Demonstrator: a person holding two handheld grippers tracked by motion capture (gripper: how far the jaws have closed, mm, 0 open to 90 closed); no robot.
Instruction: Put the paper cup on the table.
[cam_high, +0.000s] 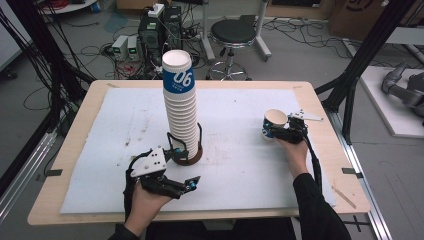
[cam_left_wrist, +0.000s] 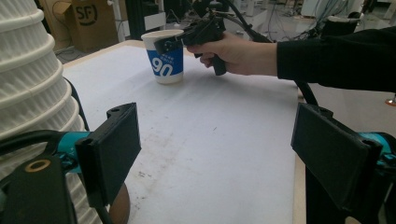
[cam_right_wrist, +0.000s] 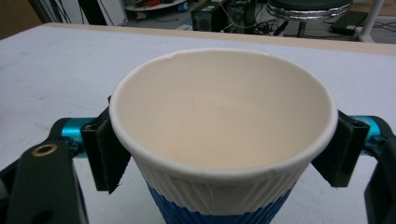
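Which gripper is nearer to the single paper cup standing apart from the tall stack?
Right. The right gripper has its jaws on either side of the single cup. The left gripper is across the table, beside the stack of cups.

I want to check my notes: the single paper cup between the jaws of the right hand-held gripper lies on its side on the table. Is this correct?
Not quite: the single paper cup stands upright on the table, its open mouth up, as the left gripper view shows. It is indeed between the jaws of the right hand-held gripper.

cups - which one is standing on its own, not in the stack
The single cup at the table's right side, standing upright between the right gripper's jaws. The rest are nested in the tall stack by the left gripper.
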